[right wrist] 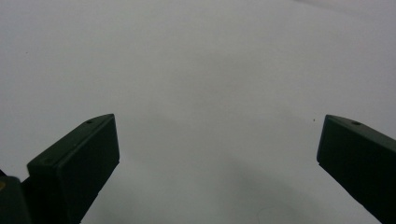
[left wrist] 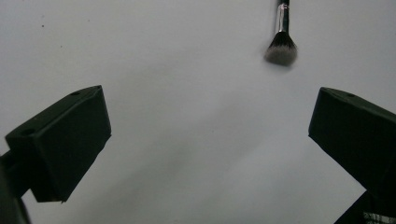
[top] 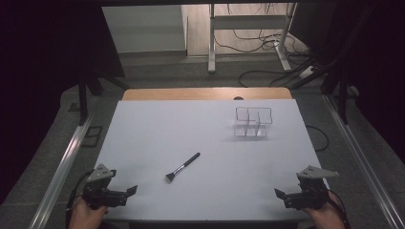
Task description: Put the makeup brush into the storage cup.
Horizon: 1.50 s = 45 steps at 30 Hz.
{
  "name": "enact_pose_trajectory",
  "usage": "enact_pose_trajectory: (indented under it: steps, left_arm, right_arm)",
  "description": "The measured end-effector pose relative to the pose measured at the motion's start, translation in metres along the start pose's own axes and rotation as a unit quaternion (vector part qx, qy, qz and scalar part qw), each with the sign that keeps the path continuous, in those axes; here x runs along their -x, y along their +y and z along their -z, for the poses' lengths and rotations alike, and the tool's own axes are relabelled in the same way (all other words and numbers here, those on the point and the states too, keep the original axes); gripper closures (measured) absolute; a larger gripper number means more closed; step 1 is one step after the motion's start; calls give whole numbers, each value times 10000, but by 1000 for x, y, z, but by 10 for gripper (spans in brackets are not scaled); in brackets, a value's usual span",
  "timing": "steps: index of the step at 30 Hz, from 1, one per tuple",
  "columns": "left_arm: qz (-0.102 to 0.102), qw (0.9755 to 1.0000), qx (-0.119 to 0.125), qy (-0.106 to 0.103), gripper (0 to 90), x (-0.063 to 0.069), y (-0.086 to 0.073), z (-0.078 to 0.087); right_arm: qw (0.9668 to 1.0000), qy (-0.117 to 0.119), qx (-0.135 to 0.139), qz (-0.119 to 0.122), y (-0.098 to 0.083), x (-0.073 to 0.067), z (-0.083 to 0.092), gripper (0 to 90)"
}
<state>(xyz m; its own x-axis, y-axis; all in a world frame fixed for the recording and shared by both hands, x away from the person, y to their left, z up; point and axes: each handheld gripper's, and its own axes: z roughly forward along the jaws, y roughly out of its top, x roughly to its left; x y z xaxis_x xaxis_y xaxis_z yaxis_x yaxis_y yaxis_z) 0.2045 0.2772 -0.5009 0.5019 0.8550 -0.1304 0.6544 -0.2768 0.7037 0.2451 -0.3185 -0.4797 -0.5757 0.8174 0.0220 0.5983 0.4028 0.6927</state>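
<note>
With both my left gripper [top: 125, 194] and right gripper [top: 282, 196] spread wide and empty at the near corners, I judge the makeup brush [top: 182, 167] lying mid-table light and slim, best pinched on its stiff handle, not the soft bristles.

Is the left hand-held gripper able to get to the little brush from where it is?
Probably yes. The left hand-held gripper has its jaws wide open, and the brush lies flat on the white table ahead of it, with bare surface between them and the clear organizer far off.
</note>
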Motion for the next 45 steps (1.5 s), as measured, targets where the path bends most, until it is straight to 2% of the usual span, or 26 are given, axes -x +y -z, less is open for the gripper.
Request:
enact_pose_trajectory:
  steps: [4,10,15,19,24,28,36,45]
  left_arm:
    - [-75,9999,-50,94,0,-2,-3,1]
    - [-161,9998,-116,87,0,-2,-3,0]
    - [-157,9997,-160,51,0,0,-2,-1]
    - [-207,9994,-238,115,0,1,-2,-3]
    - [-144,9996,-229,115,0,1,-1,-1]
    - [-219,9992,-271,174,0,1,-1,-2]
    - [-214,9995,-227,107,0,2,1,-2]
    - [-376,9987,-334,-54,0,10,9,-6]
  right_arm:
    - [10000,-47,41,17,1,0,2,0]
    - [10000,-34,82,-9,2,0,2,0]
    - [9999,-35,109,-18,2,1,3,0]
    - [9999,-70,104,-2,2,1,2,0]
    - [10000,-43,64,17,2,0,1,0]
    - [10000,-25,70,-16,2,0,1,0]
    - [10000,-63,25,-24,2,-1,1,0]
    - [10000,-97,19,-1,3,-2,1,0]
